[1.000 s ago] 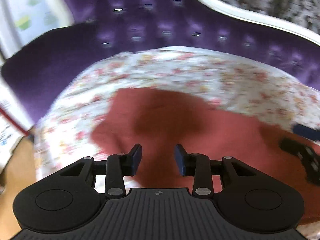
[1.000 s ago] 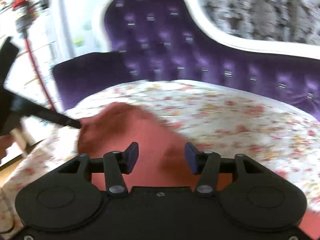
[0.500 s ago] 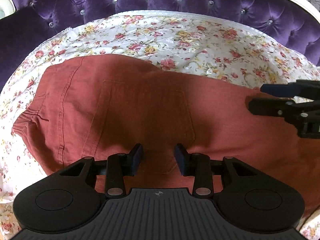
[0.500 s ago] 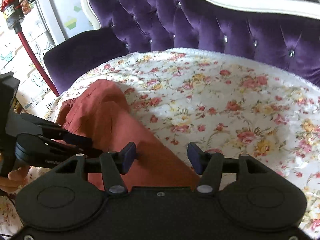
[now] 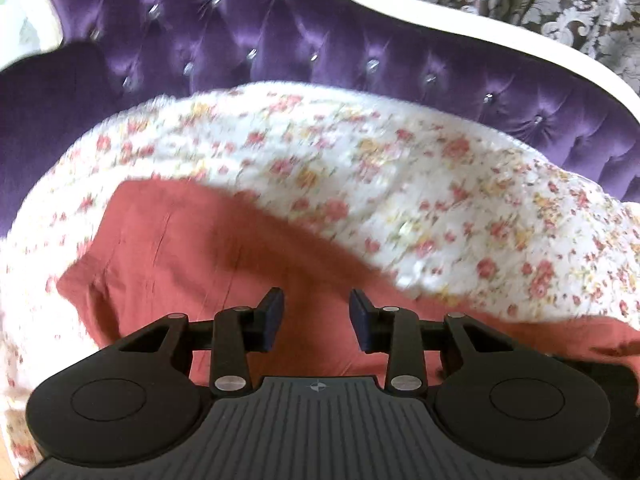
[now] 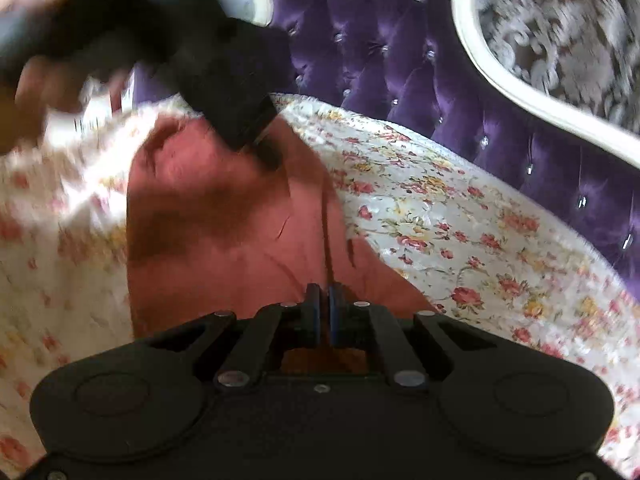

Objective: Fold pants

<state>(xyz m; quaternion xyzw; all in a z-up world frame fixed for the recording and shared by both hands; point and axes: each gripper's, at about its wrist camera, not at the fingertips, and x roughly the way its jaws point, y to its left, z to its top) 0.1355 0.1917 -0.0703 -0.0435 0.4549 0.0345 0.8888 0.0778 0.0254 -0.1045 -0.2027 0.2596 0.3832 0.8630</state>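
Observation:
The rust-red pants lie on a floral cover over a purple sofa. My left gripper is open and empty, hovering just above the pants' near edge. In the right wrist view the pants stretch away from me, and my right gripper is shut on a raised ridge of their fabric at the near end. The left gripper also shows there as a blurred black shape, held by a hand above the pants' far end.
The floral cover spreads over the seat to the right and behind the pants. The tufted purple sofa back with a white frame rises behind. The purple armrest stands at the left.
My right gripper has closed on the pants fabric; it was open before. My left gripper has lifted and pulled back, still open, and both views blur with motion.

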